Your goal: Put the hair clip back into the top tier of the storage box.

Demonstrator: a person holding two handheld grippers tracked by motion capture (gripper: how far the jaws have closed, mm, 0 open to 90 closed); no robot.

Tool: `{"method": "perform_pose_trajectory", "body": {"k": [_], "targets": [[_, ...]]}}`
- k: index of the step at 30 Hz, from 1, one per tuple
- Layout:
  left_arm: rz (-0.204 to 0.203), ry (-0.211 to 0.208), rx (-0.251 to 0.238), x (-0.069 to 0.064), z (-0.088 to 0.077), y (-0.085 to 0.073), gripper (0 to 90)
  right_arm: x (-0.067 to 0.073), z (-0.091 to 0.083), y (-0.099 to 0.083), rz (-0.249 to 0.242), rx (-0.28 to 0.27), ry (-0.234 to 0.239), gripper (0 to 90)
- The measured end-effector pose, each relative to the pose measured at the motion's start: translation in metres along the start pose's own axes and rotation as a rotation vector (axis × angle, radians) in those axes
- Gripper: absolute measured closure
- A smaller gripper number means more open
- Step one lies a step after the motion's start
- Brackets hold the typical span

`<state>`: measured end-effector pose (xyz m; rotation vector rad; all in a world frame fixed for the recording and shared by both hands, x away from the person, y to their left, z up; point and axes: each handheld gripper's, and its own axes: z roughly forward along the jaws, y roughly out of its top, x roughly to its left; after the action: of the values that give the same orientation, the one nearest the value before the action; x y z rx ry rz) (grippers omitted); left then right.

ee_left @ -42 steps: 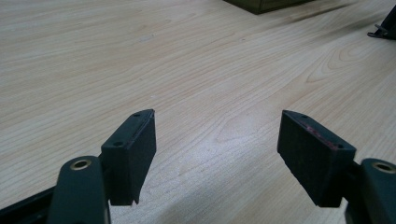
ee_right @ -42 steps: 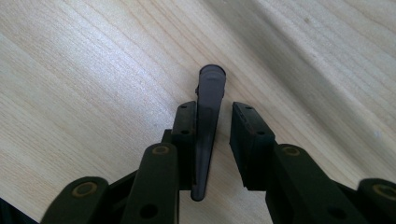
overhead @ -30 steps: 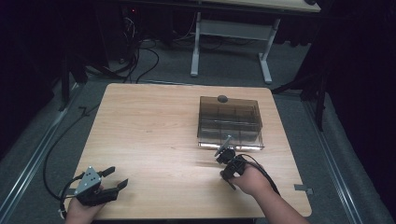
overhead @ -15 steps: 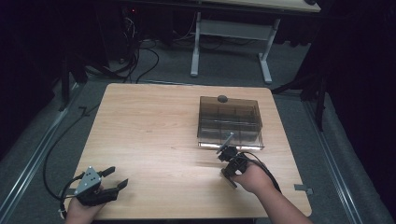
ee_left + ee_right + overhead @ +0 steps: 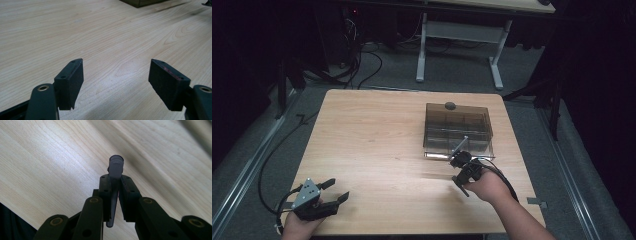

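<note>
grey pen (image 5: pixel 116 167) | tilted, clamped in right tongs (image 5: pixel 115 185) | beside smoky compartment box (image 5: pixel 457 130)

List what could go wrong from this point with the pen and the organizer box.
1. The right gripper pinches the grey pen along a thin stretch of its barrel; the pen may twist or slip if it bumps something.
2. The pen tip points at the smoky compartment box, so it could snag on the front wall or a divider.
3. The left gripper rests open far from the box, so nothing steadies the box if pushed.
</note>
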<state>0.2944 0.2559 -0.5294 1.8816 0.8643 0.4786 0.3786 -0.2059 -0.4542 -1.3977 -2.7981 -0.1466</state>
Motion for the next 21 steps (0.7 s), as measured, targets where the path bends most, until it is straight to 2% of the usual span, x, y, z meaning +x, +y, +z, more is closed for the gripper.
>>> {"method": "perform_pose_trajectory", "body": {"k": [3,4,8,9,21], "targets": [[-0.001,-0.002,0.003,0.0,0.0,0.0,28.7,-0.003,-0.007,0.0,0.0,-0.007,0.0,80.7],[0.0,0.0,0.0,0.0,0.0,0.0,28.6,-0.004,-0.008,0.0,-0.014,-0.011,-0.004,80.7],[-0.001,-0.001,0.0,0.0,0.0,0.0,28.7,-0.005,-0.016,-0.001,0.017,-0.007,-0.002,80.7],[-0.001,-0.001,0.0,0.0,0.0,0.0,28.7,-0.007,-0.018,-0.001,0.003,-0.011,-0.002,80.7],[0.0,0.0,0.002,-0.001,0.0,0.0,28.6,-0.013,-0.031,0.001,-0.004,-0.003,-0.015,80.7]]}}
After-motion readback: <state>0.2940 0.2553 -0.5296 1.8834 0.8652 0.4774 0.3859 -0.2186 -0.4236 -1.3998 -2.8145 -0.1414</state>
